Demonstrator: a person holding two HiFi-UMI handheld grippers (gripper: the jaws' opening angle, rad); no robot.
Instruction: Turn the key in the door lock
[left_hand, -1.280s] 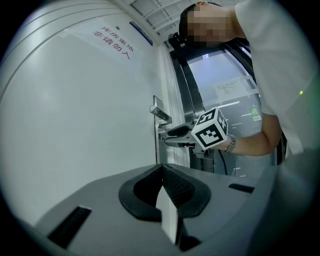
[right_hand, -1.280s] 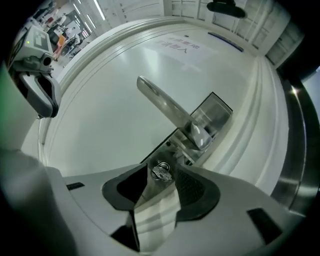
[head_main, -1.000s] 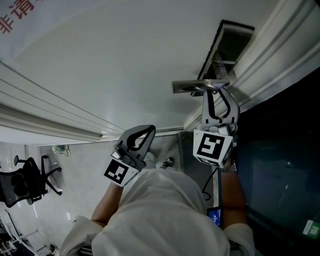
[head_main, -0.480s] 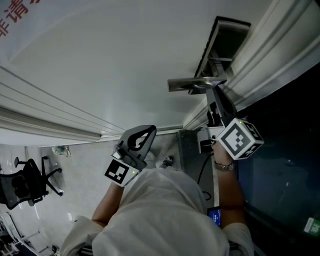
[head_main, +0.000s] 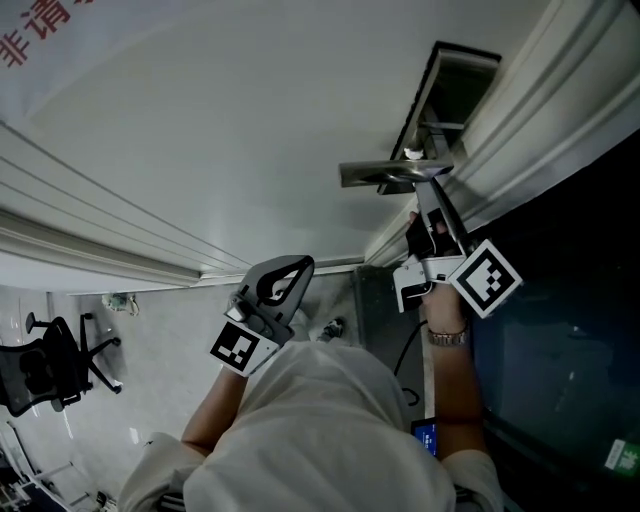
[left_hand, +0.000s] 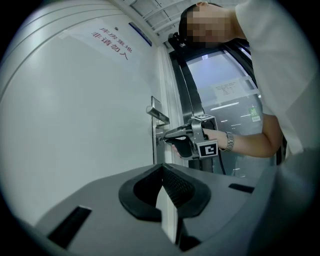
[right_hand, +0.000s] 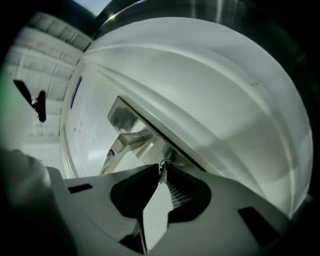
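The key sits in the door, at about 4 o'clock of the handle in the head view. Only its metal bow shows, pinched at the very tips of your right gripper. The jaws have just been closing and now clamp the bow between them. I judge the hold is that narrow so a roll of your wrist goes straight into the key. The gripper points along the key's own line, which should keep the key from bending. Its marker cube stands cornerwise, so the turn looks under way, though I cannot tell how far. Your left gripper, at 7 o'clock of the right, is closed on nothing and held off the door, likely just to keep clear.
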